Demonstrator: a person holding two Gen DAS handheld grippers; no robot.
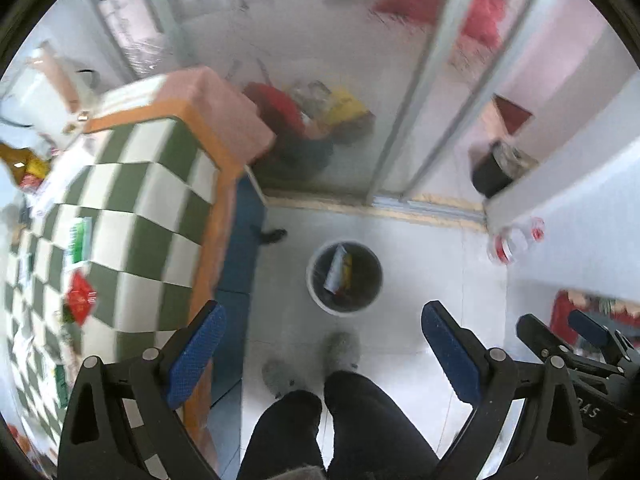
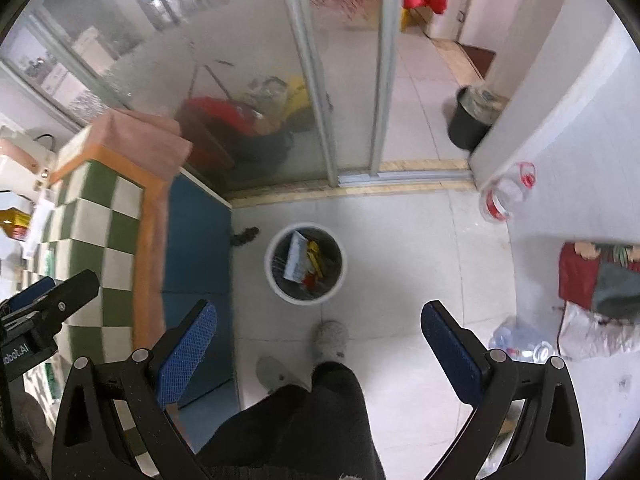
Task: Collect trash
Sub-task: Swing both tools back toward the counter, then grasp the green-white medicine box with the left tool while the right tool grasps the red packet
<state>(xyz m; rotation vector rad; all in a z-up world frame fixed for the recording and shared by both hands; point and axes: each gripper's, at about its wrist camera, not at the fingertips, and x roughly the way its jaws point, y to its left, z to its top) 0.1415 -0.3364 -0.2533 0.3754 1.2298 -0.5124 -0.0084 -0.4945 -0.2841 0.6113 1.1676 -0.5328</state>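
Both grippers hang above the floor with nothing between their fingers. The left gripper [image 1: 322, 344] has its blue-padded jaws spread wide, and the right gripper [image 2: 318, 344] is spread just as wide; both are released and empty.

Ahead of them on the pale tiled floor [image 2: 420, 248] stands a white waste bin [image 2: 272, 280], seen from above so its round mouth faces the cameras. It sits near the blue side panel of the table and short of the sliding glass door's yellow threshold strip [image 2: 360, 190]. Inside the bin lies a pale flat wrapper [image 2: 295, 258], its long axis running from the bin's far rim down toward the near rim, tilted a little. Just beside it, on its right, a yellow wrapper [image 2: 314, 256] lies on nearly the same line, and something small and red [image 2: 309, 279] sits at the near end; what that red scrap is I cannot tell.

The table, covered in a green-and-white checked cloth [image 1: 152, 208] with an orange border, fills the left side. On the cloth in the left wrist view lie a red packet [image 1: 80, 298] near the table's near-left part and a green-and-white packet [image 1: 80, 238] beyond it, long axis pointing away along the table.

The person's dark trouser legs [image 1: 344, 420] and grey slippers [image 2: 330, 340] show between the fingers, just short of the bin. A clear plastic bottle [image 2: 504, 196] with a red label leans at the white wall's corner on the right.
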